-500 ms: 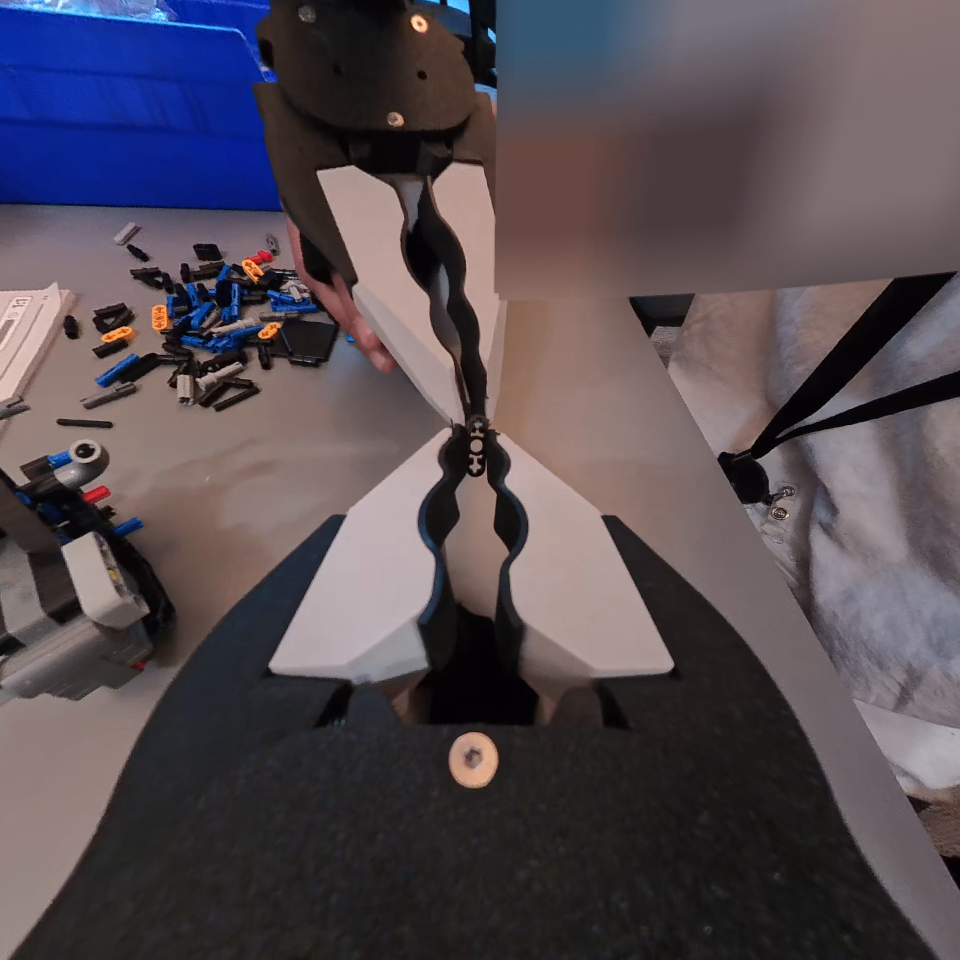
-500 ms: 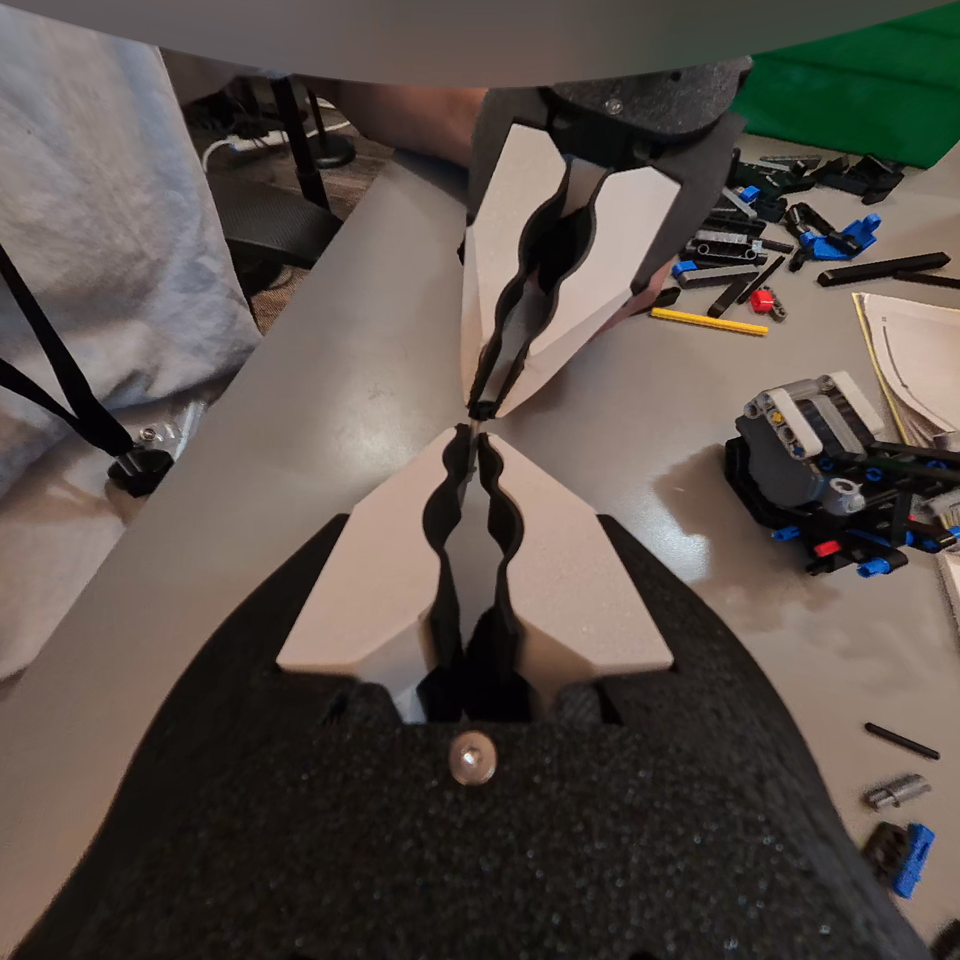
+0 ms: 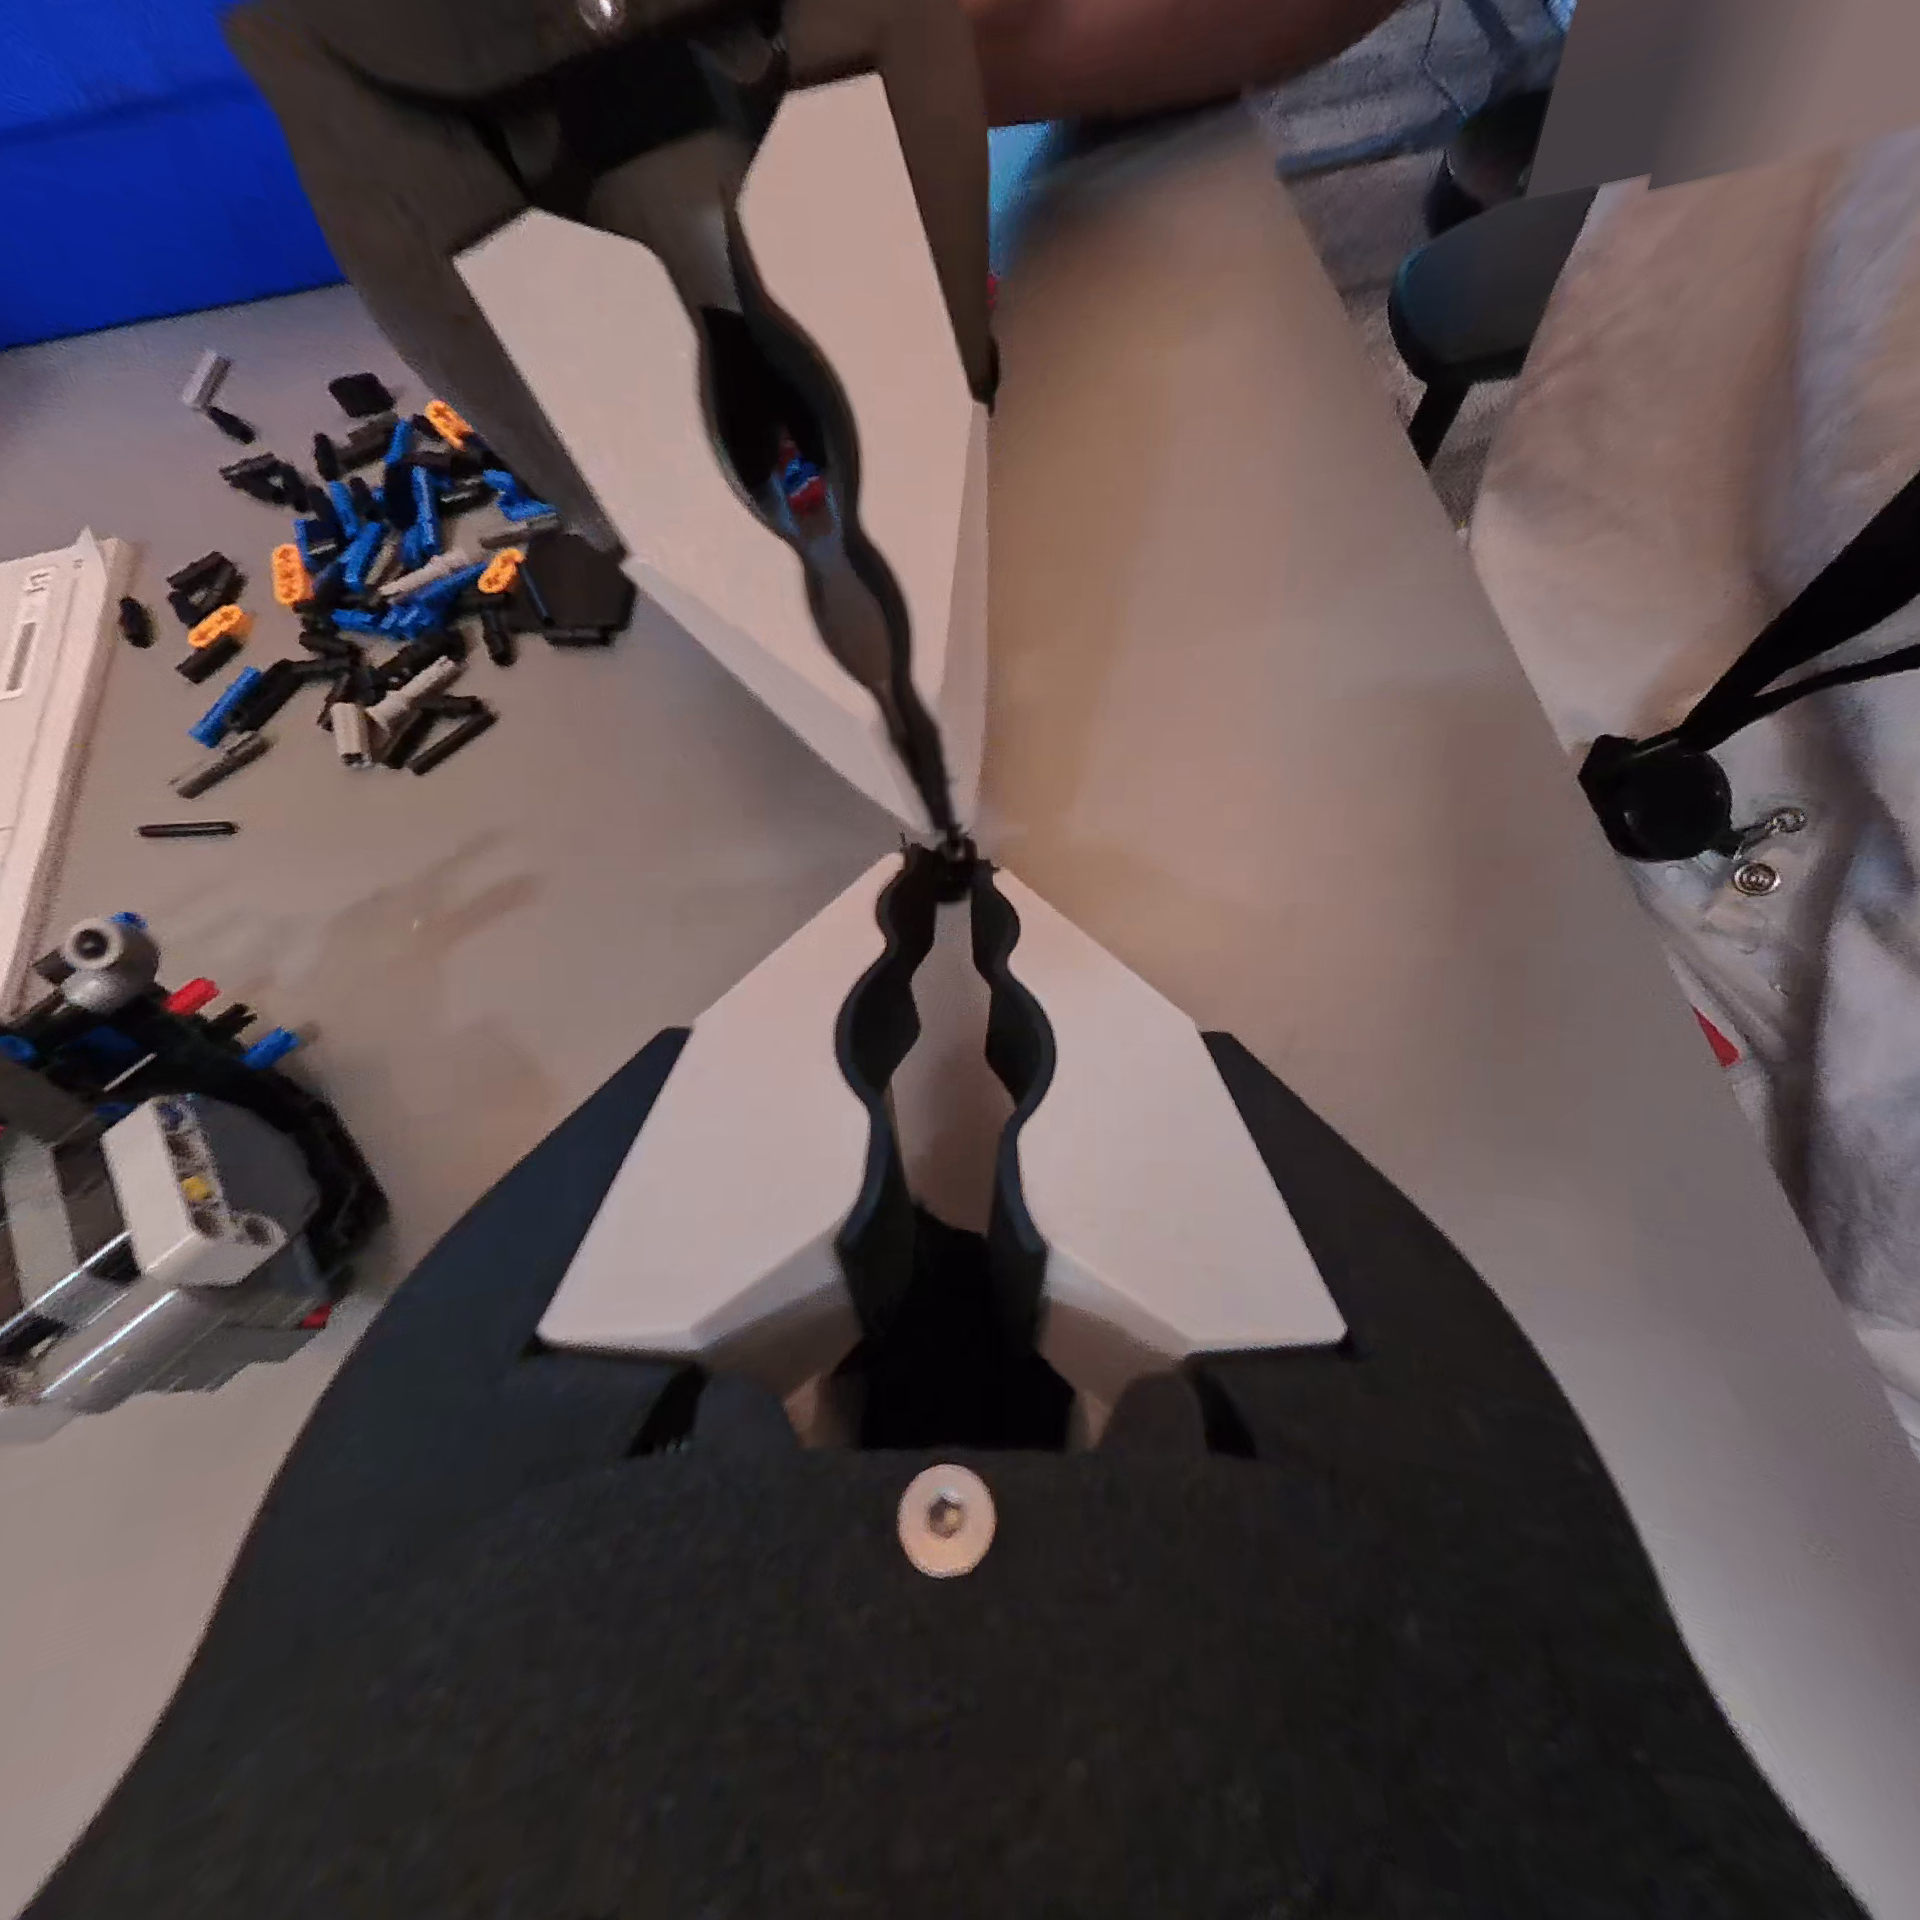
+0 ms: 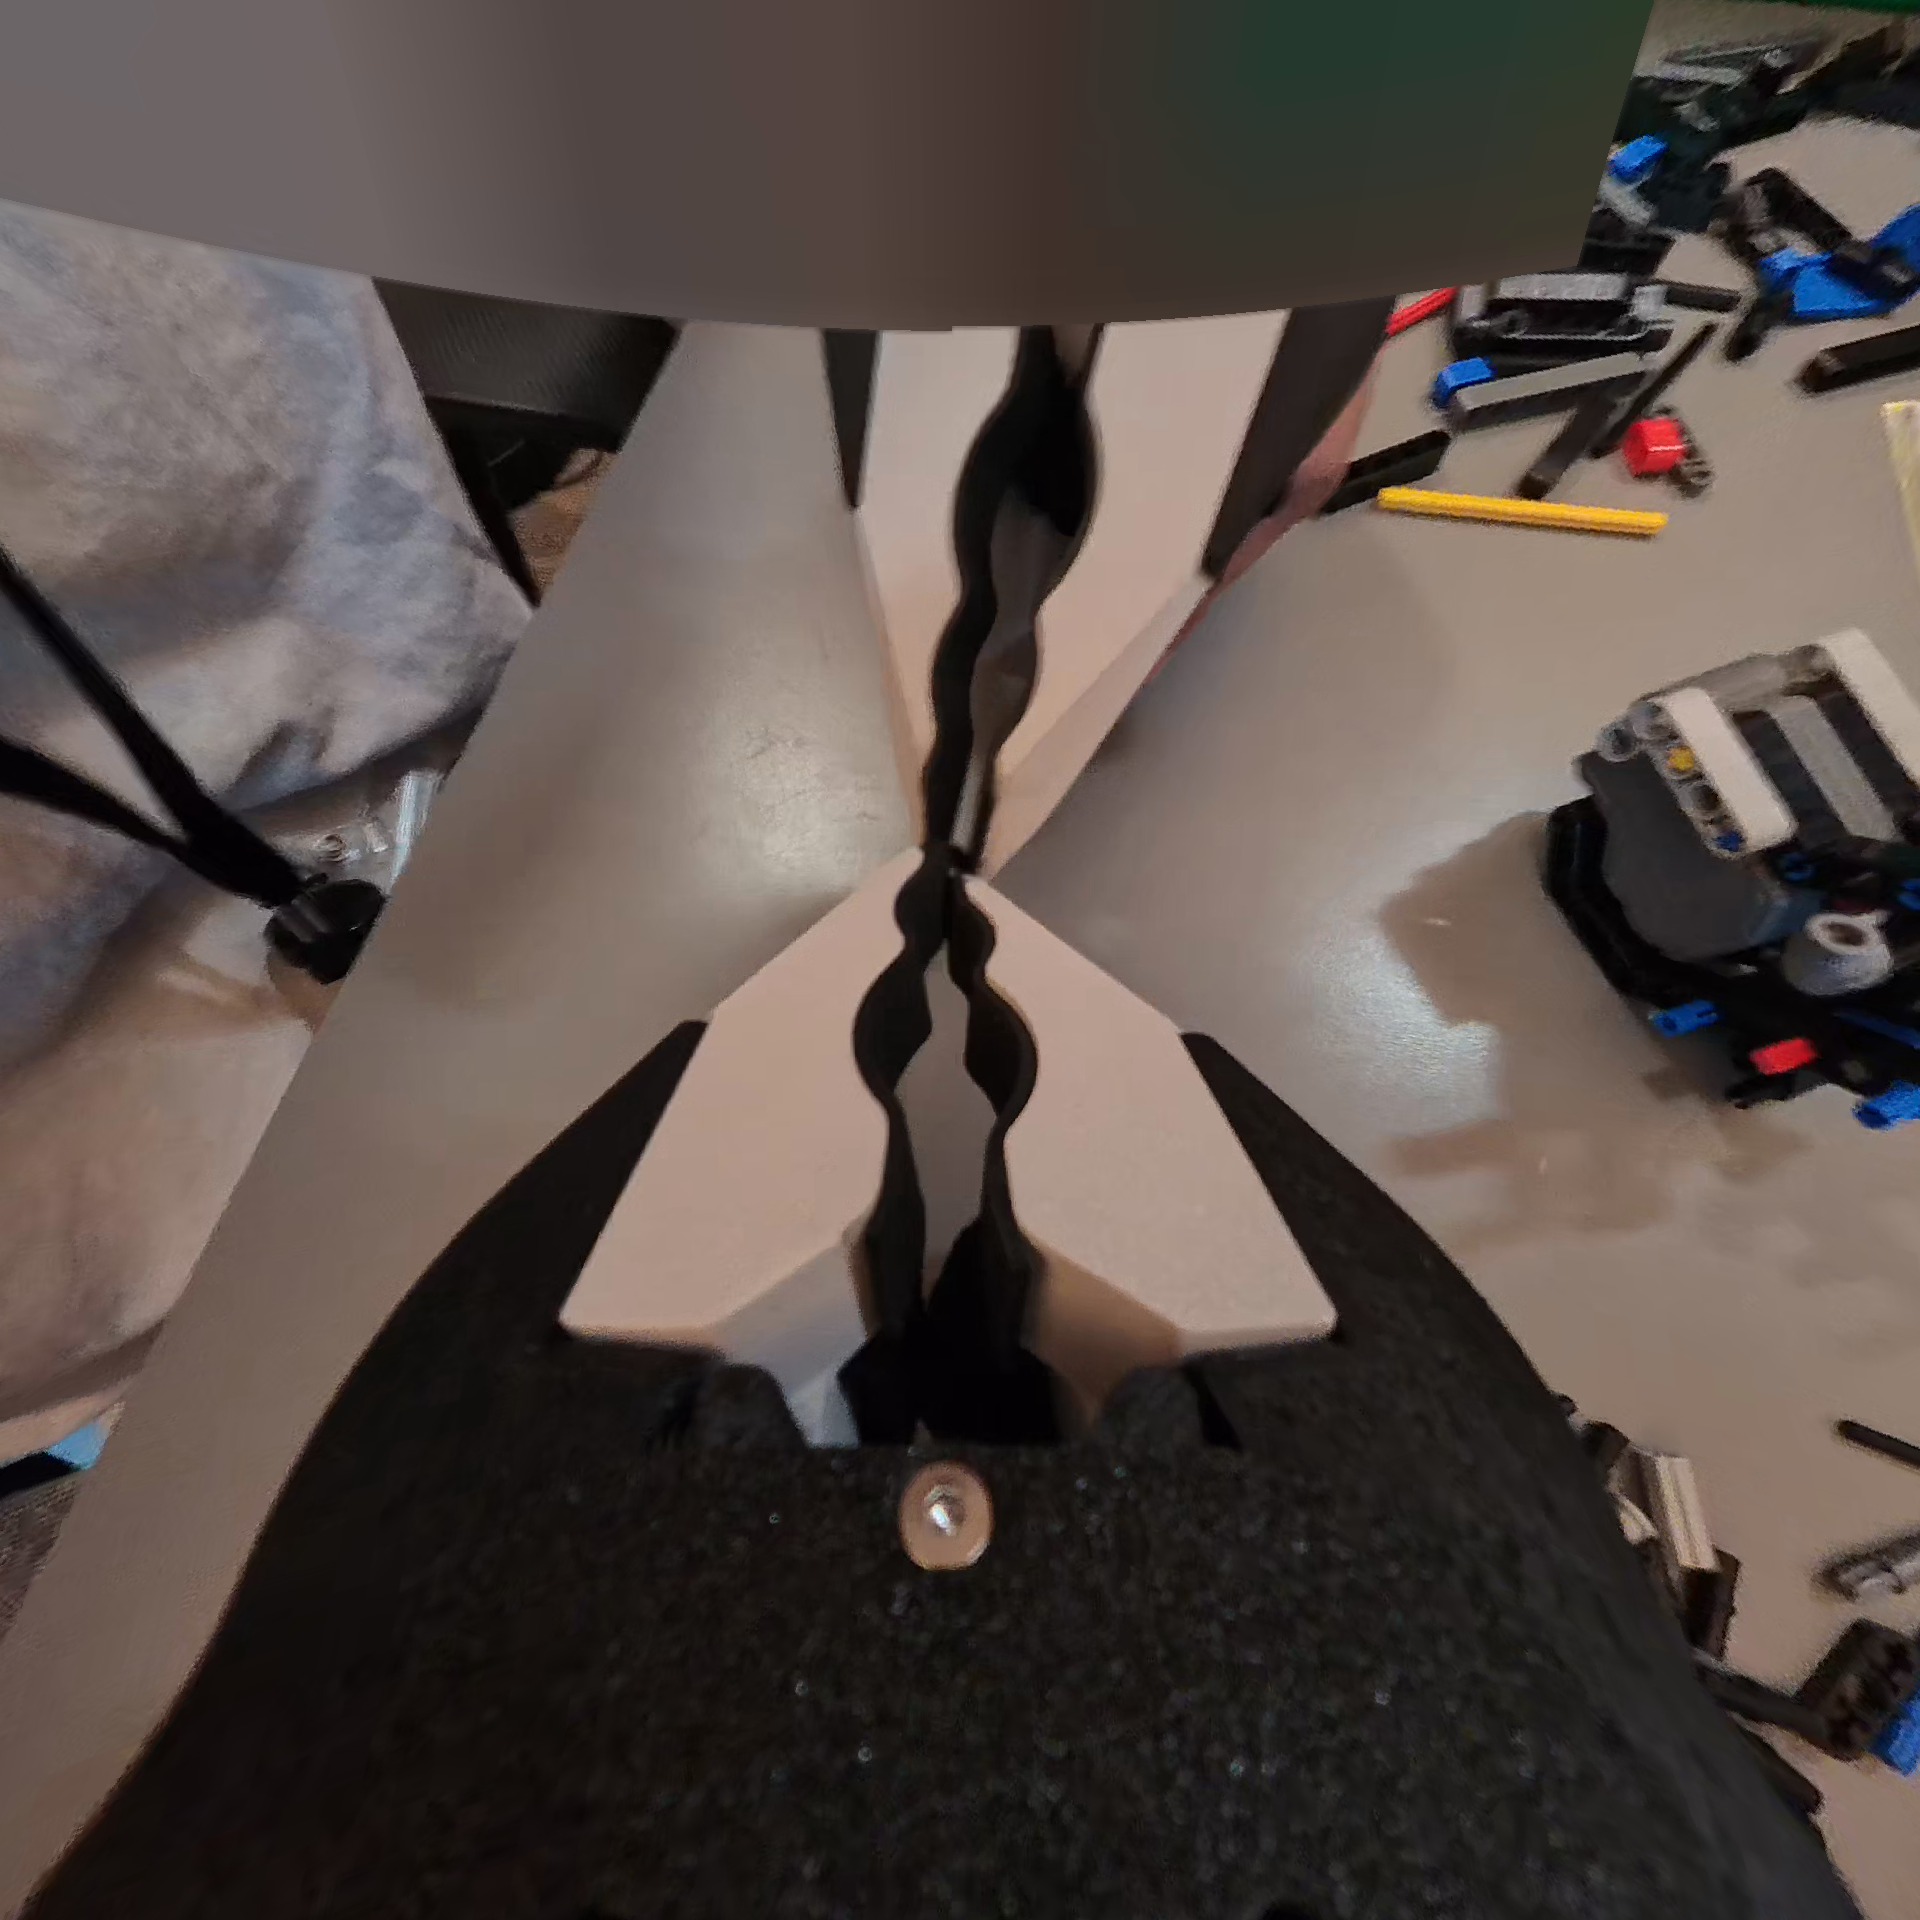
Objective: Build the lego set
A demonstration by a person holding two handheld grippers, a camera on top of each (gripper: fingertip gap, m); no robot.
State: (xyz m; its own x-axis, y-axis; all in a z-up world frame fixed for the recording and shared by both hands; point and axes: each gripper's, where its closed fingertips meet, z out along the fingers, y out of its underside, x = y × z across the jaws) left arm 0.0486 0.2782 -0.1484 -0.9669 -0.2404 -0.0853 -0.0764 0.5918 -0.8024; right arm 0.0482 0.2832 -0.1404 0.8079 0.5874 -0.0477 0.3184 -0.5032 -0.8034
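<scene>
left gripper (image 3: pixel 940 868) pinched a small black piece (image 3: pixel 943 860); right gripper (image 4: pixel 948 871) closed tip-to-tip against it above the desk (image 3: pixel 436 935) edge, seemingly mating parts.

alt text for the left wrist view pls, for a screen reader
The left gripper and the right gripper meet tip to tip above the grey table, pinching a small black piece between them. A partly built model and loose blue, black and orange parts lie to the left.
</scene>
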